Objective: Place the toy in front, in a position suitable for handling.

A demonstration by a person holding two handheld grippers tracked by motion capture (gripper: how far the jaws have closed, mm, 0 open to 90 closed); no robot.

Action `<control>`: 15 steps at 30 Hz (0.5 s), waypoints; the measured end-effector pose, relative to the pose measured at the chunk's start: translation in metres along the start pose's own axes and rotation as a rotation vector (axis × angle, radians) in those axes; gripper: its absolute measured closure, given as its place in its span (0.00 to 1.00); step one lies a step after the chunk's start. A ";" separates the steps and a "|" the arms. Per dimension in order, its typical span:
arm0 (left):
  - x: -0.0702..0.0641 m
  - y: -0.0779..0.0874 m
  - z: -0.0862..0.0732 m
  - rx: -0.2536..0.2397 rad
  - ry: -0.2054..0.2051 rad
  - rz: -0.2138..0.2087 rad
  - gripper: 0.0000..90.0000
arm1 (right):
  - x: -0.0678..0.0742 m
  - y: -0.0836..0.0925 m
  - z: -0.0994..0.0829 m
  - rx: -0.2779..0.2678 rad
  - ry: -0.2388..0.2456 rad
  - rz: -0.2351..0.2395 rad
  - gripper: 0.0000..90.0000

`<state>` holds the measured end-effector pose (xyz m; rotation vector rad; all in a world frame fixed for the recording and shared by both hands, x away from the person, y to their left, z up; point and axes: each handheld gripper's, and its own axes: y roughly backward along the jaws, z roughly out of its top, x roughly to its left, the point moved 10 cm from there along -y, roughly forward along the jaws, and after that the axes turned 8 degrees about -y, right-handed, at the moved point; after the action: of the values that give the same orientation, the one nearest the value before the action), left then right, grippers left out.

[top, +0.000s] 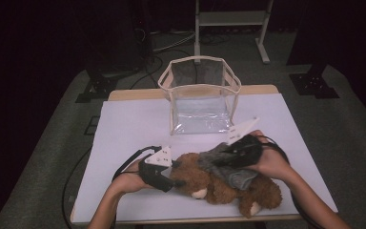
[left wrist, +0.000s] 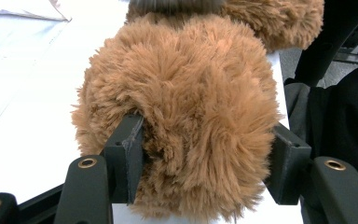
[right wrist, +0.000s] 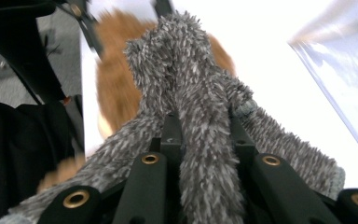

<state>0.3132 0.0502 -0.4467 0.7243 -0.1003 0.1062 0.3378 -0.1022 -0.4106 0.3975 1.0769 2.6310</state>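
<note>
A brown plush teddy bear [top: 262, 194] lies on its side across the near part of the white table [top: 128, 124]. My left gripper [top: 175, 180] comes in from the left, shut on the bear's furry head [left wrist: 186, 93]; one pad [left wrist: 129, 154] sinks into the fur on each side. A grey fuzzy garment [top: 236, 177] is draped over the bear's middle. My right gripper [top: 218, 157] points left and is shut on a bunched fold of that grey garment [right wrist: 191, 74], which rises from between the jaws.
A clear plastic bag with cream trim [top: 172, 76] stands open-topped at the middle back of the table. Cables trail from both grippers. Beyond the table are a dark floor and a metal stand [top: 228, 19].
</note>
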 end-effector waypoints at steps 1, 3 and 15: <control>0.000 0.000 0.000 0.000 0.004 -0.001 0.44 | -0.006 0.008 -0.008 -0.008 -0.017 -0.015 0.81; 0.001 0.000 0.000 -0.001 0.007 -0.002 0.43 | -0.015 0.026 -0.025 -0.025 -0.061 -0.038 0.81; 0.011 -0.005 0.033 0.019 -0.041 -0.009 0.25 | 0.001 0.019 -0.043 -0.072 -0.069 -0.003 0.82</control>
<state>0.3231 0.0254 -0.4236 0.7459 -0.1353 0.0841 0.3187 -0.1425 -0.4260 0.4667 0.9579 2.6241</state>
